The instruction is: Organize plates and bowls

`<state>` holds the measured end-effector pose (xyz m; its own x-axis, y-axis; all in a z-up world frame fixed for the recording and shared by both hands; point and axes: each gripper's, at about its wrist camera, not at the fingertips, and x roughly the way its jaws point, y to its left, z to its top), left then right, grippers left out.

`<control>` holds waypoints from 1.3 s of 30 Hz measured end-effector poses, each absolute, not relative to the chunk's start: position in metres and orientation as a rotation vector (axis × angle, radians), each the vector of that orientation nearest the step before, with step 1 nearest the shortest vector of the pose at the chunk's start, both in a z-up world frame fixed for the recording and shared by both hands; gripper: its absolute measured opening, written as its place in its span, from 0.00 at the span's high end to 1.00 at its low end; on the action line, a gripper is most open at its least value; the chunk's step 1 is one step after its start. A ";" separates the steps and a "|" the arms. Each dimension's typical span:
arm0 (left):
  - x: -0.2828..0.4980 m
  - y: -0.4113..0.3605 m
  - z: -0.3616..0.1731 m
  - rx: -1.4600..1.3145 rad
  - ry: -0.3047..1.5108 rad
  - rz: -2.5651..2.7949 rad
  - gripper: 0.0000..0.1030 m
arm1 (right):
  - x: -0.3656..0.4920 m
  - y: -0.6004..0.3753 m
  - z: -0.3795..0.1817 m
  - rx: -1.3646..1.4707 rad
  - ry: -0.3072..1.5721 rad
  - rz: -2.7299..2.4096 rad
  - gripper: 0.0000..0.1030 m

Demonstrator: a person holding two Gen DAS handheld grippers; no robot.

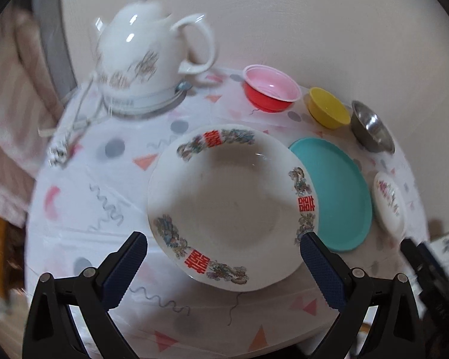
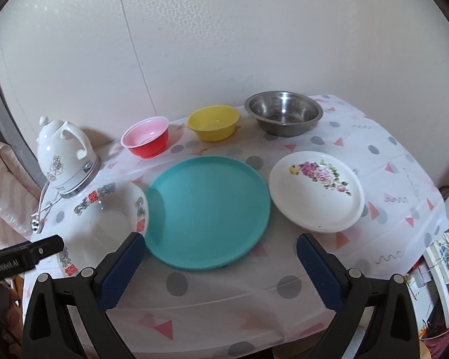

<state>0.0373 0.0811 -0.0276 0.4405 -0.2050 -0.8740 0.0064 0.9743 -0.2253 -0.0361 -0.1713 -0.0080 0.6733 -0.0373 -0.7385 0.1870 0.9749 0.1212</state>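
left wrist view: we log a white deep plate (image 1: pixel 227 203) with dragon motifs and red characters on its rim, on the patterned tablecloth (image 1: pixel 104 197), its edge seemingly over a teal plate (image 1: pixel 338 197). our left gripper (image 1: pixel 224 257) hovers spread wide, empty; the blur leaves contact unclear. right wrist view: floral white plate (image 2: pixel 314 191) beside the teal one; red bowl (image 2: pixel 146 139), yellow bowl (image 2: pixel 214 122), steel bowl (image 2: pixel 284 113) behind. our right gripper (image 2: pixel 220 257) gapes, holding nothing.

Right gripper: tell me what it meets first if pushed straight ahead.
Probably the teal plate: it lies centred ahead of the open right gripper, its near rim closest. The gripper's height above the table is unclear, so it might pass over.
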 end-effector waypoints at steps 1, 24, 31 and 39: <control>0.039 0.087 -0.031 -0.227 1.122 -0.120 0.00 | -0.034 -0.170 -0.010 0.188 0.837 -0.113 0.00; 0.070 0.148 -0.072 -0.434 1.124 -0.085 0.08 | 0.043 -0.124 -0.051 0.174 0.984 0.212 0.24; 0.078 0.149 -0.078 -0.441 1.126 -0.104 0.21 | 0.068 -0.125 -0.070 0.252 1.038 0.263 0.47; 0.086 0.145 -0.087 -0.429 1.155 -0.129 0.36 | 0.090 -0.119 -0.079 0.261 1.069 0.308 0.56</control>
<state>0.0858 0.1447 -0.0871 0.4068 -0.3159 -0.8572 -0.1192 0.9119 -0.3926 0.0896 -0.1188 -0.0791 0.4458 0.3703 -0.8150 -0.1203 0.9270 0.3553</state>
